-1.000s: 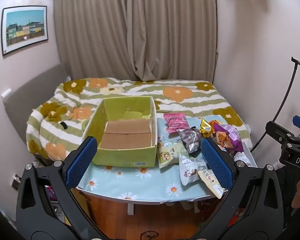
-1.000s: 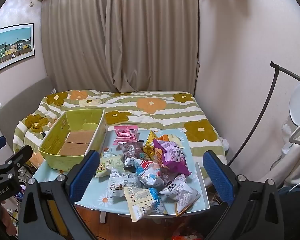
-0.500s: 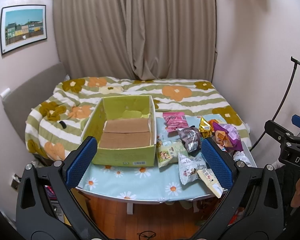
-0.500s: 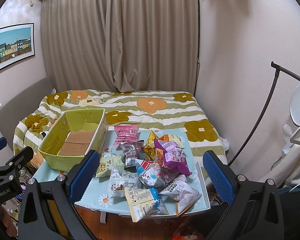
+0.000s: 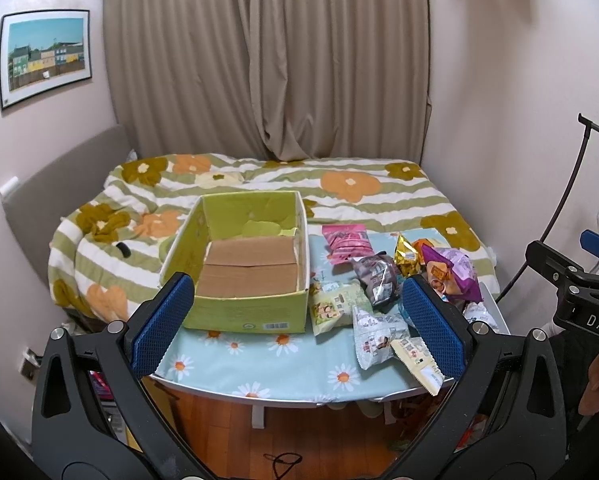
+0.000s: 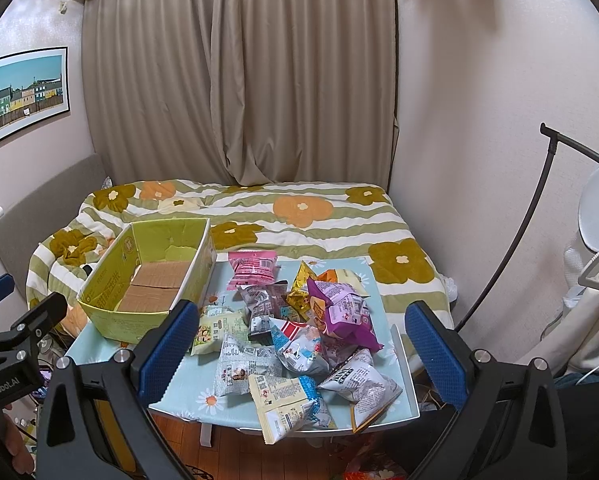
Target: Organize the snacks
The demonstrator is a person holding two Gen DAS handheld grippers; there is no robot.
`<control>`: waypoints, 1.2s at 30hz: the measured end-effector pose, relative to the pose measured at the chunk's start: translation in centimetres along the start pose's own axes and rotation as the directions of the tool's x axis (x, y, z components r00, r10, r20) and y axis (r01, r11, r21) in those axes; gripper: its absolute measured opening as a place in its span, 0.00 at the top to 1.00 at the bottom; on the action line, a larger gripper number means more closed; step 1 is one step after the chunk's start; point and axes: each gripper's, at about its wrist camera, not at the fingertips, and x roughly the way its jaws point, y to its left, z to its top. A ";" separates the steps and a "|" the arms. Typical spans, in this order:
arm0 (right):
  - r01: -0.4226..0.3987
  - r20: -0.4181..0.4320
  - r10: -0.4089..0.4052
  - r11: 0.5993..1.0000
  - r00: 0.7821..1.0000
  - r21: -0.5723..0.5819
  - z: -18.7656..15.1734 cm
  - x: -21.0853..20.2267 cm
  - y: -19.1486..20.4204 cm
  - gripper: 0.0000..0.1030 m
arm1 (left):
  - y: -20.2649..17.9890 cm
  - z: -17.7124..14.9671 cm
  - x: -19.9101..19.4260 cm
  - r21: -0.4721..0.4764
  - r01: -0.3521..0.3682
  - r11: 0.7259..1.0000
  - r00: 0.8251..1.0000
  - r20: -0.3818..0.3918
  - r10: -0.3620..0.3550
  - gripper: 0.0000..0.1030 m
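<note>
On the left side of the small table (image 5: pixel 235 364) with its daisy-print cloth stands my green cardboard box (image 5: pixel 243 316), open at the top, only brown flaps showing on its bottom. My left gripper (image 5: pixel 297 320) hangs in front of the table, its blue pads spread wide with nothing between them. Just right of the box lies the heap of snack packets: a pale green packet (image 6: pixel 217 328) close to the box wall, a pink packet (image 6: pixel 253 268) at the far edge, a gold packet (image 6: pixel 299 296) and a purple bag (image 6: pixel 341 312) on top of the pile, white and blue packets (image 6: pixel 287 398) nearest me. My right gripper (image 6: pixel 303 344) hovers before that heap, its fingers likewise wide apart and holding nothing. Behind the table is a bed (image 6: pixel 299 216) with a flowered cover.
</note>
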 end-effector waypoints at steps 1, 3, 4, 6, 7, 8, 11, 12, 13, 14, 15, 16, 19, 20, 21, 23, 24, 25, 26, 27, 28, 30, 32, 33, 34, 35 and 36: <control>0.000 0.000 0.000 1.000 1.000 0.000 0.0 0.0 0.0 0.00 | 0.0 0.0 0.0 -0.001 0.000 1.000 1.000 0.000 0.000 0.00; 0.000 0.000 0.000 1.000 1.000 0.001 -0.1 0.0 0.1 0.00 | -0.1 -0.1 0.2 0.000 0.001 1.000 1.000 0.001 -0.001 0.00; 0.000 0.000 0.000 1.000 1.000 0.001 0.0 0.0 0.0 0.00 | -0.2 -0.3 0.3 0.000 0.001 1.000 1.000 0.002 -0.001 0.00; 0.000 0.000 0.000 1.000 1.000 0.000 0.0 0.0 0.0 0.00 | -0.2 -0.3 0.4 -0.001 0.002 1.000 1.000 0.003 -0.002 0.00; 0.000 0.000 0.000 1.000 1.000 0.001 0.0 0.0 0.0 0.00 | -0.5 -0.2 0.1 -0.002 0.002 1.000 1.000 0.003 -0.002 0.00; 0.000 0.000 0.000 1.000 1.000 0.001 0.0 0.0 -0.1 0.00 | -0.8 -0.3 0.2 -0.002 0.003 1.000 1.000 0.003 -0.003 0.00; -0.001 -0.001 0.001 1.000 1.000 0.001 0.0 0.0 -0.1 0.00 | -1.0 -0.4 0.2 -0.005 0.005 1.000 1.000 0.004 -0.005 0.00; 0.000 -0.002 0.000 1.000 1.000 0.002 0.0 0.0 0.0 0.00 | -1.4 -0.3 -0.1 -0.005 0.005 1.000 1.000 0.004 -0.005 0.00; -0.001 -0.001 0.001 1.000 1.000 0.002 0.0 0.0 0.0 0.00 | -1.5 -0.3 0.0 -0.005 0.006 1.000 1.000 0.004 -0.006 0.00; -0.001 0.000 0.001 1.000 1.000 0.002 0.0 0.0 -0.1 0.00 | -1.3 -0.2 0.0 -0.006 0.006 1.000 1.000 0.004 -0.006 0.00; 0.000 0.000 0.000 1.000 1.000 0.002 0.0 0.0 0.0 0.00 | -1.4 -0.2 0.0 -0.007 0.007 1.000 1.000 0.004 -0.007 0.00; 0.000 0.000 0.000 1.000 1.000 0.002 0.0 0.0 0.0 0.00 | -1.3 -0.2 0.0 -0.010 0.008 1.000 1.000 0.005 -0.008 0.00; 0.000 -0.002 0.000 1.000 1.000 0.002 0.0 0.0 -0.1 0.00 | -2.5 -0.2 0.2 -0.008 0.020 1.000 1.000 -0.006 -0.020 0.00; 0.000 -0.004 0.000 1.000 1.000 0.002 0.1 0.0 -0.1 0.00 | -2.6 -0.1 0.2 -0.013 0.028 1.000 0.999 -0.014 -0.028 0.00; -0.001 -0.010 0.001 1.000 1.000 0.004 0.1 0.1 -0.2 0.00 | -2.8 0.0 0.3 -0.014 0.036 0.999 0.999 -0.025 -0.037 0.00; -0.015 -0.026 0.015 1.000 1.000 0.020 -0.1 0.2 -0.1 0.00 | -3.2 0.1 0.8 -0.003 0.047 0.999 0.997 -0.055 -0.047 0.00; -0.017 -0.028 0.018 1.000 0.999 0.024 -0.2 0.2 -0.2 0.00 | -3.5 0.1 1.3 0.002 0.054 0.999 0.996 -0.077 -0.053 0.00; -0.015 -0.034 0.016 0.999 0.999 0.031 -0.3 0.2 -0.5 0.00 | -3.8 -0.1 1.8 0.006 0.065 0.998 0.993 -0.103 -0.064 0.00; -0.012 -0.039 0.013 0.999 0.999 0.035 -0.4 0.3 -0.9 0.00 | -3.9 -0.4 2.5 0.011 0.077 0.997 0.987 -0.141 -0.074 0.00; -0.007 -0.048 0.009 0.999 0.999 0.040 -0.6 0.5 -1.3 0.00 | -3.7 -0.8 3.2 0.030 0.081 0.996 0.977 -0.200 -0.074 0.00; 0.000 -0.060 0.002 0.999 0.998 0.046 -0.9 0.8 -1.9 0.00 | -3.8 -1.1 3.7 0.037 0.095 0.995 0.967 -0.242 -0.083 0.00; 0.007 -0.078 -0.002 0.998 0.997 0.055 -1.7 1.6 -3.0 0.00 | -4.6 -2.1 4.9 0.040 0.126 0.991 0.957 -0.268 -0.110 0.00; 0.018 -0.098 -0.012 0.999 0.995 0.052 -2.5 2.5 -4.2 0.00 | -5.5 -3.0 6.1 0.026 0.150 0.988 0.956 -0.257 -0.138 0.00; 0.020 -0.111 -0.015 0.999 0.994 0.048 -2.9 2.9 -4.8 0.00 | -6.1 -3.6 6.9 0.016 0.160 0.987 0.948 -0.281 -0.149 0.00; 0.014 -0.129 -0.008 0.999 0.992 0.050 -3.4 3.5 -5.6 0.00 | -6.6 -4.0 7.5 -0.004 0.175 0.984 0.943 -0.287 -0.169 0.00; 0.008 -0.144 0.000 0.999 0.990 0.053 -3.9 4.0 -6.3 0.00 | -7.3 -4.7 8.2 -0.025 0.191 0.981 0.933 -0.307 -0.189 0.00; -0.006 -0.166 0.015 0.998 0.986 0.058 -4.5 4.8 -7.0 0.00 | -8.0 -5.1 8.7 -0.048 0.207 0.977 0.929 -0.304 -0.212 0.00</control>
